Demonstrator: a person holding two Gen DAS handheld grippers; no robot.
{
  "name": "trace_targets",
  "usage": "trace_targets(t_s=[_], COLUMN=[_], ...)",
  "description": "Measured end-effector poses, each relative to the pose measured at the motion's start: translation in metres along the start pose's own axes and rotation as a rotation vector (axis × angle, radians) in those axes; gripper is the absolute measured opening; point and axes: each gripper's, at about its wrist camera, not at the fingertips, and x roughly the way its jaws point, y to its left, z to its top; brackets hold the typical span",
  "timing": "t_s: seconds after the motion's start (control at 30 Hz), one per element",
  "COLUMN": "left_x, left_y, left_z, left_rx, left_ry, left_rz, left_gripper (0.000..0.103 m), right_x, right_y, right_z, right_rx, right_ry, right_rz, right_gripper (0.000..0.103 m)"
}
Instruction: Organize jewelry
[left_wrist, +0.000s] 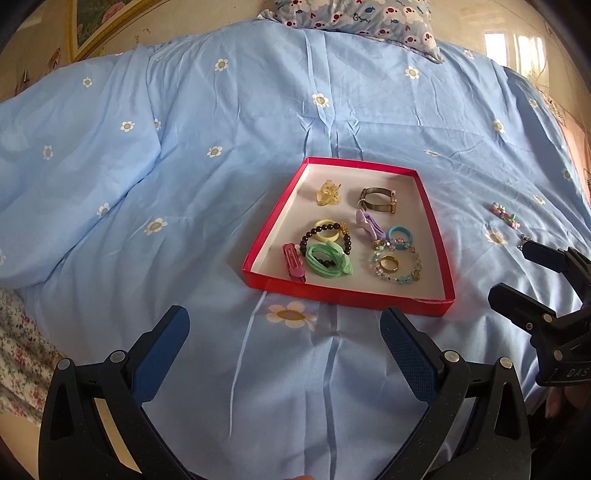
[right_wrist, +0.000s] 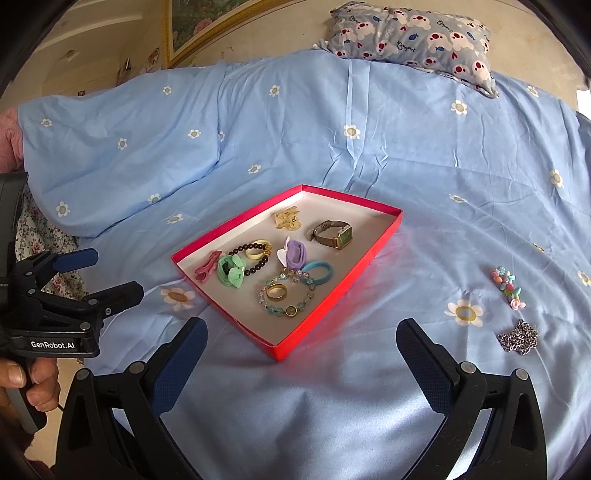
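A shallow red tray (left_wrist: 266, 236) (right_wrist: 354, 280) lies on the blue bedspread. It holds several pieces: a watch (left_wrist: 378, 199) (right_wrist: 332, 233), a yellow claw clip (left_wrist: 328, 194), hair ties, bead bracelets and a gold ring (right_wrist: 276, 291). Outside it, to the right, lie a colourful bead bracelet (right_wrist: 508, 288) (left_wrist: 504, 215) and a silver chain (right_wrist: 519, 338). My left gripper (left_wrist: 284, 328) hangs open just in front of the tray, empty. My right gripper (right_wrist: 301, 343) is open too, near the tray's front corner, with nothing between its fingers.
A flower-print blue duvet (right_wrist: 110, 155) bulges at the left. A patterned pillow (right_wrist: 413, 37) sits at the far edge of the bed. A hand (right_wrist: 33, 380) holds the left gripper's handle at the bed's near left side. A framed picture (right_wrist: 207, 26) hangs on the wall.
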Motion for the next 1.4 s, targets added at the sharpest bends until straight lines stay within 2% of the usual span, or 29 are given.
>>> trace_targets(t_s=[1.4], left_x=[-0.0025], left_y=[0.0022], left_z=[0.0025], left_rx=[0.003], left_ry=[-0.004], left_rz=[0.007], left_gripper=[0.103], right_x=[-0.0046], right_y=[0.0011], right_z=[0.0016], right_rx=[-0.002], right_ry=[-0.020], right_rz=[0.003], right_gripper=[0.103])
